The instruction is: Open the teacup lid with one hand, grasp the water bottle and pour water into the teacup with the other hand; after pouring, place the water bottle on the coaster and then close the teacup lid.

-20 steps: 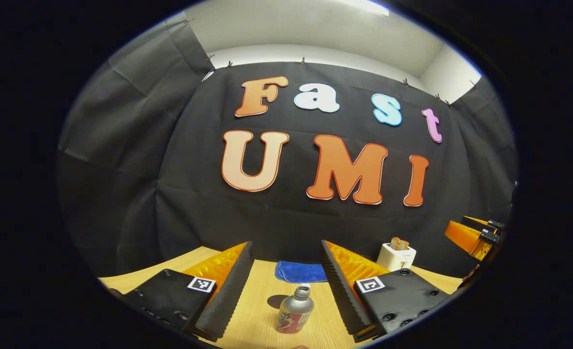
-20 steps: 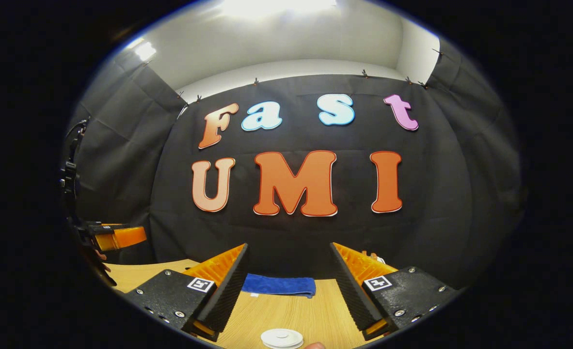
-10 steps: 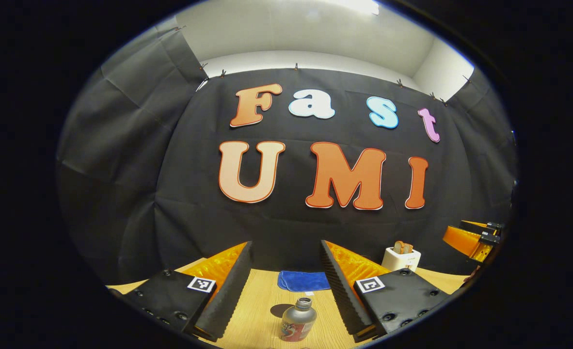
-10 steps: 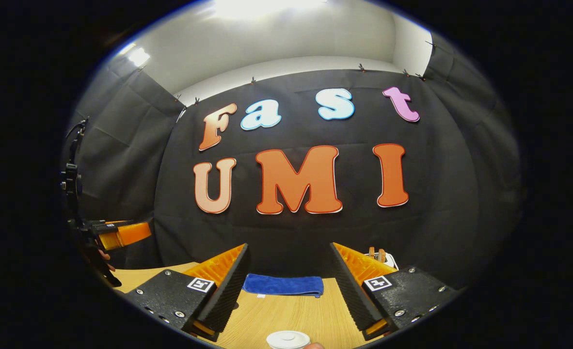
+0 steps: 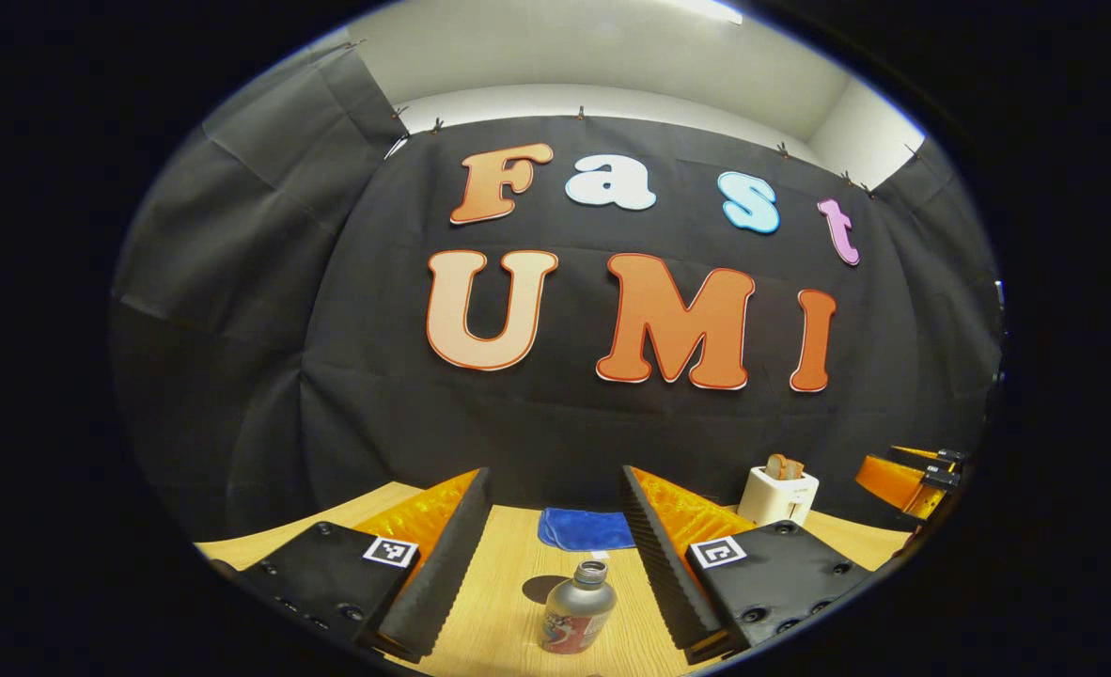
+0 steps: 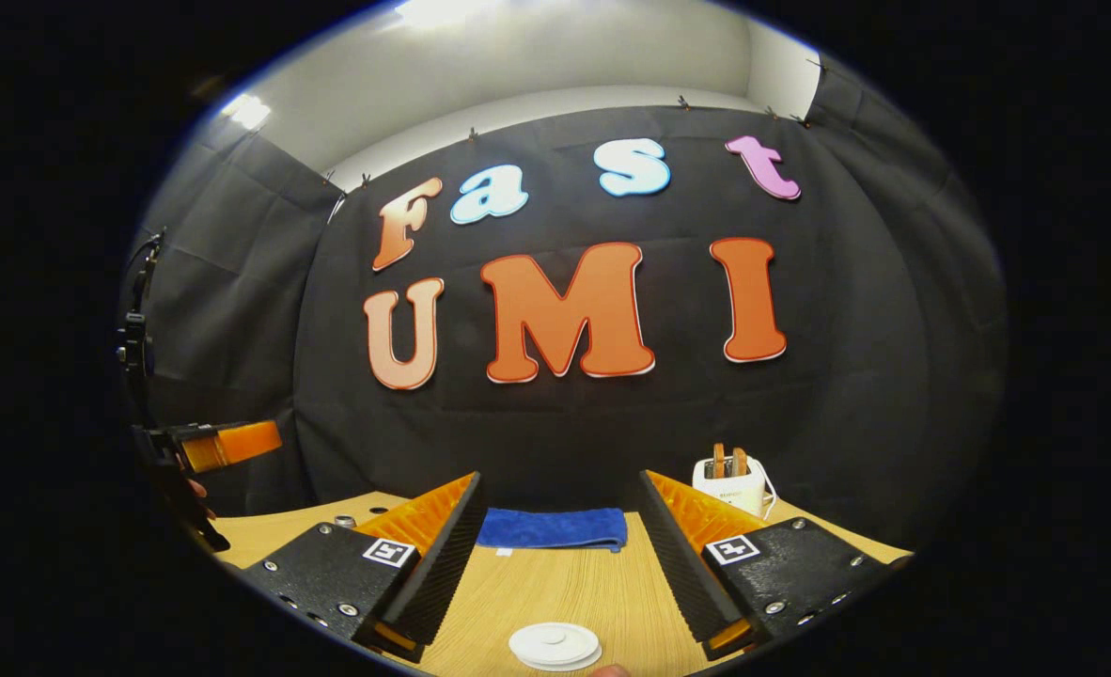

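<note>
A small silver water bottle (image 5: 577,606) with a red label and no cap stands upright on the wooden table (image 5: 504,602). It is a little ahead of my left gripper (image 5: 554,475), between the lines of its open, empty fingers. In the right gripper view a white round teacup lid (image 6: 554,646) with a small knob lies low between the fingers of my right gripper (image 6: 560,480), which is open and empty. The cup under the lid is hidden. The bottle's neck (image 6: 344,520) peeks over the right gripper's left finger.
A folded blue cloth (image 5: 586,528) (image 6: 553,527) lies at the table's back edge. A white toaster (image 5: 778,491) (image 6: 729,481) with bread stands at the back right. The other gripper's orange finger shows at each view's side (image 5: 908,475) (image 6: 222,444).
The right gripper view has tipped downward, so the lid and the toaster show more fully. The left gripper view has shifted only slightly; the bottle stays where it was.
</note>
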`<state>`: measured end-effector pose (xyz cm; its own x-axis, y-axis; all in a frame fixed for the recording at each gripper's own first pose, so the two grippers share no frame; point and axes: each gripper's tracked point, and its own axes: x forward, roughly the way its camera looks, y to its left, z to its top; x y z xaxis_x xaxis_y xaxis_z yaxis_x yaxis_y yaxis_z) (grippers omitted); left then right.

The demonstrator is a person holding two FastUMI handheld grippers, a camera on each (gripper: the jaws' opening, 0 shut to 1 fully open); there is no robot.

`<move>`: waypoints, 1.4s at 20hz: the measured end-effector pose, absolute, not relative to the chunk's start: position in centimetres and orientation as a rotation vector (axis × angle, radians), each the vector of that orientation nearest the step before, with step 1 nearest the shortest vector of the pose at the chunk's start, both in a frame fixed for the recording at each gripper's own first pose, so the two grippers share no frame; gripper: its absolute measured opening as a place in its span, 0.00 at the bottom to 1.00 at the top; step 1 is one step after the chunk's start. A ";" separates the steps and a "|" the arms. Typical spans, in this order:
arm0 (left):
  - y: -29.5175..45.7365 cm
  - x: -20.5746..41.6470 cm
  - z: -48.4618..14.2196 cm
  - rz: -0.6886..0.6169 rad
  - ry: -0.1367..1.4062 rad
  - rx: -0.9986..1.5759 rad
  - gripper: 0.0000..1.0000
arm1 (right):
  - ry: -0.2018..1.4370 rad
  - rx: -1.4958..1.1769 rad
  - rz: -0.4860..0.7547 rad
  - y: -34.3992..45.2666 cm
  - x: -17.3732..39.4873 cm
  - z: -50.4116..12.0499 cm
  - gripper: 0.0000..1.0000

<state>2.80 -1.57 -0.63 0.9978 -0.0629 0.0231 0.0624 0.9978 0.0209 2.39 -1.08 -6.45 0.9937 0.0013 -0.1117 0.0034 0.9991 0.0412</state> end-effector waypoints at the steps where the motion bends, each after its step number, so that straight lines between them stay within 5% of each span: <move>1: -1.5 2.7 -0.7 -0.061 -0.024 0.022 0.92 | 0.126 0.032 -0.007 -1.2 2.5 -7.0 0.96; 10: -1.1 2.4 -2.3 -0.052 0.008 0.031 0.92 | 0.224 -0.046 -0.008 -0.8 2.3 -12.8 0.97; 20: -0.6 2.5 -5.4 -0.041 0.069 0.048 0.90 | 0.364 -0.014 0.039 0.4 2.0 -19.8 0.79; 28: -0.5 2.6 -6.9 -0.036 0.100 0.061 0.90 | 0.455 -0.026 0.060 1.2 2.2 -24.1 0.80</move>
<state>2.64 -0.49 -6.88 0.9944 -0.0331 -0.1004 0.0392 0.9975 0.0592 2.20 1.20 -24.07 0.8963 0.0522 -0.4403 -0.0640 0.9979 -0.0119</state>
